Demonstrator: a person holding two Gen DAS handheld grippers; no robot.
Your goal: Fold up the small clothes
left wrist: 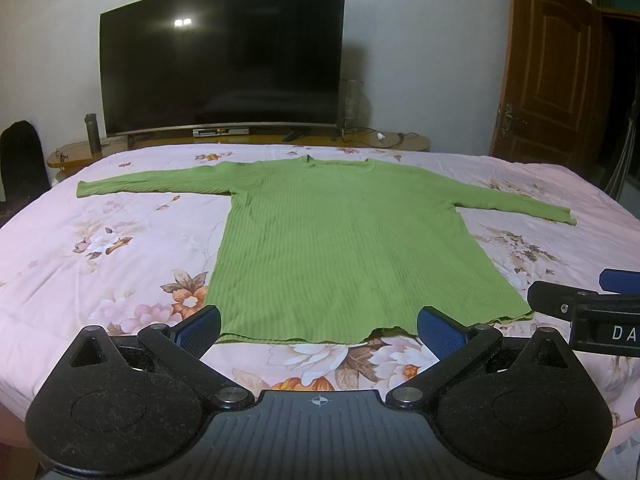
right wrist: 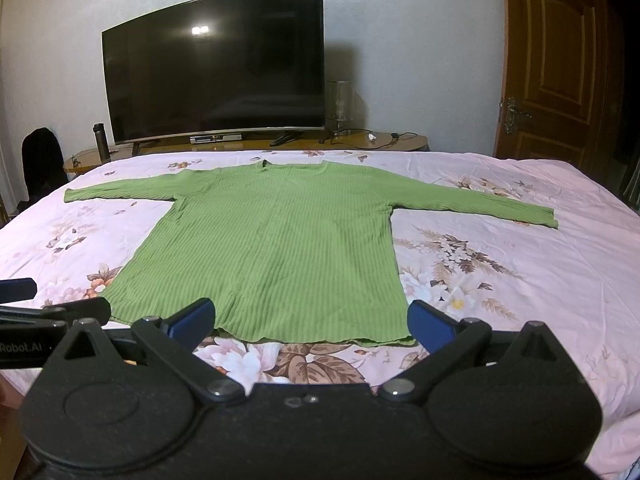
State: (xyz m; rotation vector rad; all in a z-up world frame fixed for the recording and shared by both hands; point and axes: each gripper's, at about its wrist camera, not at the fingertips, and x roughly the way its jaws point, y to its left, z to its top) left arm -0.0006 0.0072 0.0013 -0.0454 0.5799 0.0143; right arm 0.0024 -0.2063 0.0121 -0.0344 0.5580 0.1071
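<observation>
A green ribbed long-sleeved sweater (left wrist: 340, 240) lies flat on the bed, both sleeves spread out, hem toward me; it also shows in the right wrist view (right wrist: 272, 248). My left gripper (left wrist: 318, 326) is open and empty, hovering just in front of the hem. My right gripper (right wrist: 310, 320) is open and empty, also just in front of the hem. The right gripper's fingers (left wrist: 580, 300) show at the right edge of the left wrist view. The left gripper's fingers (right wrist: 60, 312) show at the left edge of the right wrist view.
The bed has a pink floral sheet (left wrist: 100, 248). Behind it a large dark TV (left wrist: 224, 60) stands on a wooden stand (left wrist: 360, 142) with a dark bottle (left wrist: 93, 132). A brown door (left wrist: 552, 72) is at the right.
</observation>
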